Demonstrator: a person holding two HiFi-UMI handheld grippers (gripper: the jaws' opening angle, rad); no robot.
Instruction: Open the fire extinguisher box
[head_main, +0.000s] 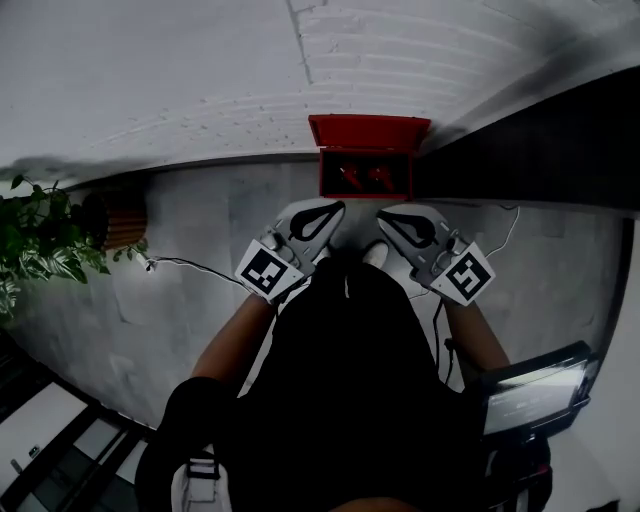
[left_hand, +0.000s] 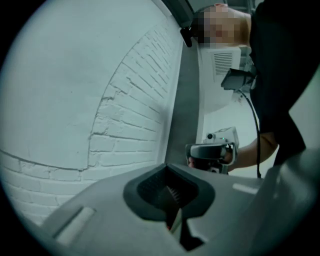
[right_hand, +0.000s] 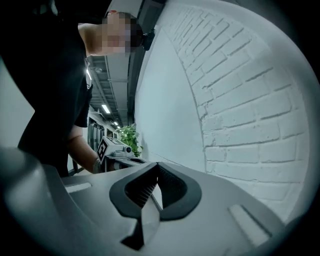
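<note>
The red fire extinguisher box (head_main: 368, 192) stands on the floor against the white brick wall, in the upper middle of the head view. Its lid (head_main: 368, 130) is raised and red extinguishers (head_main: 365, 178) show inside. My left gripper (head_main: 335, 210) and right gripper (head_main: 385, 218) are held side by side in front of my body, short of the box and not touching it. Both are shut with nothing between the jaws. Each gripper view looks along shut jaws, the left gripper (left_hand: 167, 167) and the right gripper (right_hand: 157, 165), at the brick wall, with the other gripper (left_hand: 212, 150) in the background.
A leafy plant (head_main: 40, 240) and a brown pot (head_main: 120, 220) stand at the left by the wall. A thin cable (head_main: 190, 265) runs across the grey floor. A dark panel (head_main: 540, 150) lines the right side, and a device with a lit screen (head_main: 535, 385) sits at lower right.
</note>
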